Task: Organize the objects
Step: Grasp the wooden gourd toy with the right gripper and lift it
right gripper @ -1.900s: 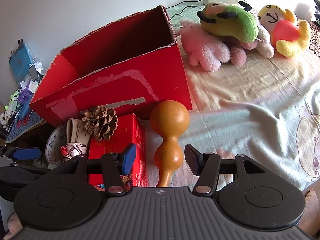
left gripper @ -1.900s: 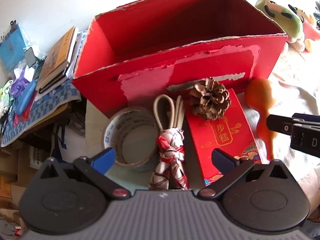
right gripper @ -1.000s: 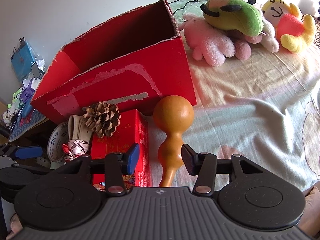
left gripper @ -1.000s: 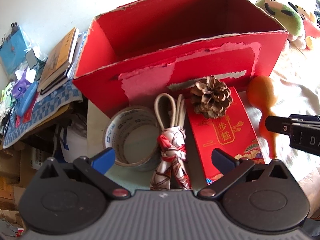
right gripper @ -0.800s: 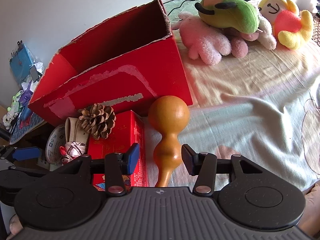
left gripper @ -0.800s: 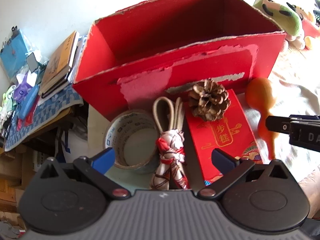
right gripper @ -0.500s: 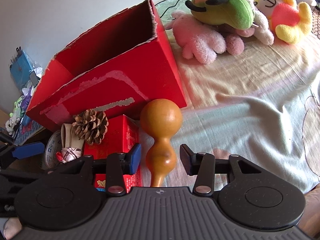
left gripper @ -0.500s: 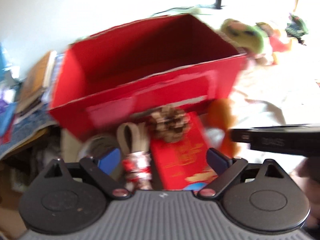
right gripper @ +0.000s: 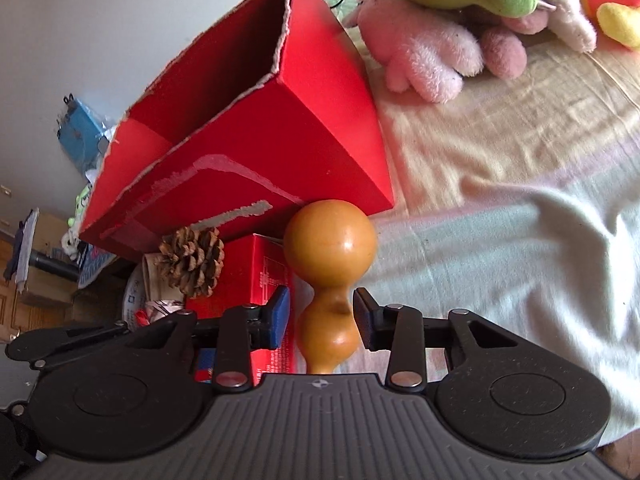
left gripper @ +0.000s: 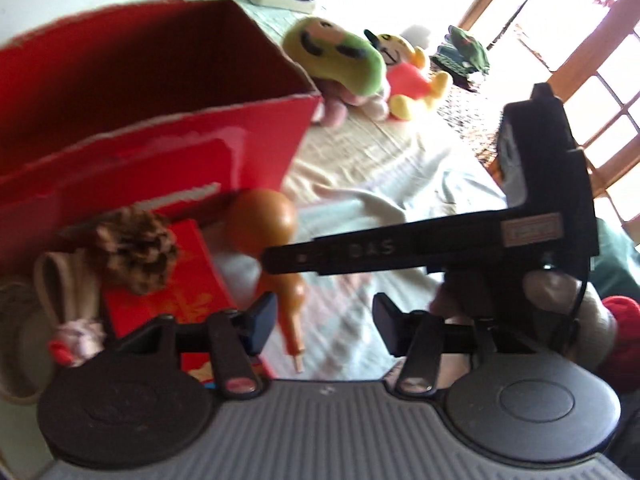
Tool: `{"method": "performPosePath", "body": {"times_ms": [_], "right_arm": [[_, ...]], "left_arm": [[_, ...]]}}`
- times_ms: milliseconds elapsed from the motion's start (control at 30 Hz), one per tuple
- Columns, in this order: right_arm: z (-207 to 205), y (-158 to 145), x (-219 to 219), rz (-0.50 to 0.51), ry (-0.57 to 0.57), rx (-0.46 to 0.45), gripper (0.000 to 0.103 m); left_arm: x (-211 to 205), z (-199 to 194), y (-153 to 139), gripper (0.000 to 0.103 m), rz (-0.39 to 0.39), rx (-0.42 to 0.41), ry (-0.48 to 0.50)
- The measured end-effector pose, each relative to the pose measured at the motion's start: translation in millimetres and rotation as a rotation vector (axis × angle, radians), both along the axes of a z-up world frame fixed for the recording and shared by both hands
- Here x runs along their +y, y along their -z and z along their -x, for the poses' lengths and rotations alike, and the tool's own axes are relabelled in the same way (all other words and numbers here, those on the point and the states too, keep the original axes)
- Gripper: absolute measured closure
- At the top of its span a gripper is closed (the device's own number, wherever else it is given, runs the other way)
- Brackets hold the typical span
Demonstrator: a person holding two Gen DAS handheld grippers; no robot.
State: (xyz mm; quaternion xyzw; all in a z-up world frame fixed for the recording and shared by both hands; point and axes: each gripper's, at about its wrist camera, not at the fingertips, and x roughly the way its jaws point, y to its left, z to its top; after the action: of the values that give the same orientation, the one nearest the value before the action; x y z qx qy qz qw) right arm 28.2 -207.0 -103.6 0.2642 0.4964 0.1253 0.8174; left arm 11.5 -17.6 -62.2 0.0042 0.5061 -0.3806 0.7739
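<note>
An orange gourd (right gripper: 330,256) lies on the bed sheet beside a small red gift box (right gripper: 248,276). My right gripper (right gripper: 320,316) is open with its jaws on either side of the gourd's narrow waist, not touching it. A pine cone (right gripper: 192,260) sits on the gift box. A big open red cardboard box (right gripper: 256,128) stands behind them. My left gripper (left gripper: 324,320) is open and empty, near the gourd's (left gripper: 266,224) stem end. The right gripper's body (left gripper: 440,252) crosses the left wrist view.
A tape roll (left gripper: 12,320), a beige strap loop (left gripper: 60,288) and a knotted cloth (left gripper: 76,340) lie left of the gift box. Plush toys (right gripper: 460,12) sit at the back of the bed. Clutter and a blue packet (right gripper: 80,136) are at far left.
My right gripper moved forward so its jaws now flank the gourd's waist. My left gripper swung right, toward the gourd and the bed, and narrowed its opening.
</note>
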Motion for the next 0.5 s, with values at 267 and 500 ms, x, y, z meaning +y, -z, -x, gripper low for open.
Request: {"method": "performPosePath", "body": {"times_ms": [267, 500], "right_arm": [[-13.5, 14.1, -1.3, -0.014, -0.067, 0.03, 0.064], [-15.3, 25.1, -3.8, -0.044, -0.069, 0.054, 0.068]], "left_arm": [[-12.2, -14.6, 22.7, 0.055, -0.053, 0.043, -0.043], [-21.9, -24.0, 42.4, 0.054, -0.096, 0.06, -0.065]]}}
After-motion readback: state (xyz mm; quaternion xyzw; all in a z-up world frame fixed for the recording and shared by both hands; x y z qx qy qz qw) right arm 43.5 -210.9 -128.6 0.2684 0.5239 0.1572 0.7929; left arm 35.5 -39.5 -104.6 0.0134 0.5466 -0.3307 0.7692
